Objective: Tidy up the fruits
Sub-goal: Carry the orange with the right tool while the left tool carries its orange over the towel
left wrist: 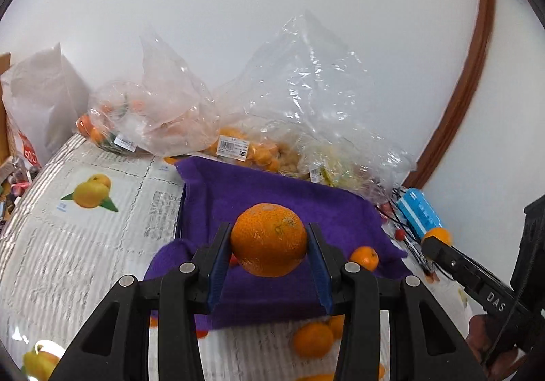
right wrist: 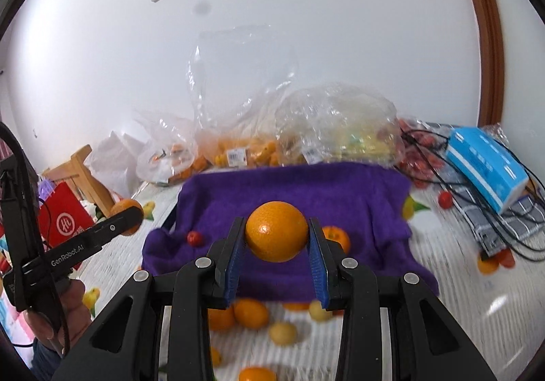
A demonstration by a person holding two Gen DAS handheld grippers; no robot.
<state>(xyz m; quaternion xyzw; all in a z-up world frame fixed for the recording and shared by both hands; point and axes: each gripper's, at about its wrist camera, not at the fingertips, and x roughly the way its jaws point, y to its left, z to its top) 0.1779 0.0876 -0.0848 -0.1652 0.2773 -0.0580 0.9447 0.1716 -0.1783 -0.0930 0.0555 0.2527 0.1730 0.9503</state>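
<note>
Item: two oranges, one clamped in each gripper — left gripper [left wrist: 269, 241], right gripper [right wrist: 276, 232]. Purple towel [left wrist: 272, 197] lay beneath both; best lowered gently, released only once resting.

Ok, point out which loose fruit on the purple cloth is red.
The small round fruit near the purple cloth's left edge; the other one lying there is orange.
</note>
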